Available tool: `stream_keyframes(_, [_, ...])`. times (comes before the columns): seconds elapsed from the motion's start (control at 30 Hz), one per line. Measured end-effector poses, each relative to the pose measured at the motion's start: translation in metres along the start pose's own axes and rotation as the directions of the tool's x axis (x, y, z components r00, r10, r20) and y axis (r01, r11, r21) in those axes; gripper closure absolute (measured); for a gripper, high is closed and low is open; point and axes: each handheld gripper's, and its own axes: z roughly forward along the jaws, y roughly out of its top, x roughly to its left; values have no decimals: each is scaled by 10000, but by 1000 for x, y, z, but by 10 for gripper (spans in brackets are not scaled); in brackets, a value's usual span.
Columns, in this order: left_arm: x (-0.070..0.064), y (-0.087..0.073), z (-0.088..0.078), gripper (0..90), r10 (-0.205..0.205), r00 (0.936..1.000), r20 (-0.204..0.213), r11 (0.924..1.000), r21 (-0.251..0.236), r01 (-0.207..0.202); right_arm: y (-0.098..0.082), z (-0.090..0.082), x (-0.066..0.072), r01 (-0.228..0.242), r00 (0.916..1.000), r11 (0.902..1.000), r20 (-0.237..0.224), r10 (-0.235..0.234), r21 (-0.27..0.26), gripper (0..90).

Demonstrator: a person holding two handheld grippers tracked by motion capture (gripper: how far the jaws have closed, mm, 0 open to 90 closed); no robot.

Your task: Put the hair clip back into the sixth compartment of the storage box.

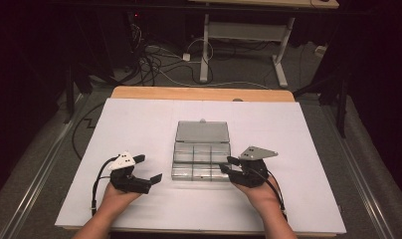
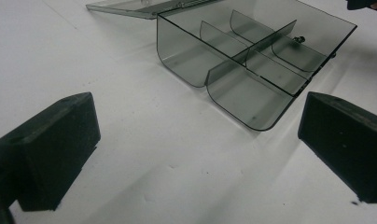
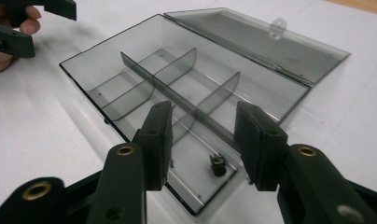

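Right hand-held gripper [image 3: 203, 140]: poised over the near right corner of the clear organizer box [image 3: 177, 93], jaws parted and gripping nothing, pads apart with only air between them.
Small dark part [image 3: 218, 164]: lying loose on the floor of the near right compartment, directly below and between the jaws; too small to identify, perhaps a screw.
Left hand-held gripper [image 1: 148, 172]: resting low on the desk [image 1: 139, 209] just off the box's near left corner, jaws spread wide and empty.
Organizer box: open at mid-desk, long axis running left to right across the person's front, dividers splitting it into small compartments.
Lid [image 1: 203, 132]: folded flat onto the desk beyond the tray, hinged along the far long side.
Key relation: the part sits straight ahead of the right hand-held gripper's tips and slightly down; the right hand is plainly the nearer, the left well apart across the box's length.
Likely next: a short drop and a squeeze, judging by the alignment.
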Motion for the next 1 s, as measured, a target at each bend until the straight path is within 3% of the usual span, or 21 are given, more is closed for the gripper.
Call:
stream_keyframes(0.37, [0, 0, 0, 0, -4, 9999, -120, 10000, -79, 3, -33, -32, -12, -562, 9969, 9959, 512, 599, -704, 536])
stream_keyframes(0.63, [0, 0, 0, 0, -25, 10000, -69, 10000, -67, 24, -55, -39, -22, -1099, 9905, 9933, 796, 1125, -367, 475])
stream_keyframes(1.0, [0, 0, 0, 0, -40, 10000, -29, 10000, -17, 40, -70, -43, -26, -1211, 9889, 9921, 825, 1236, -338, 339])
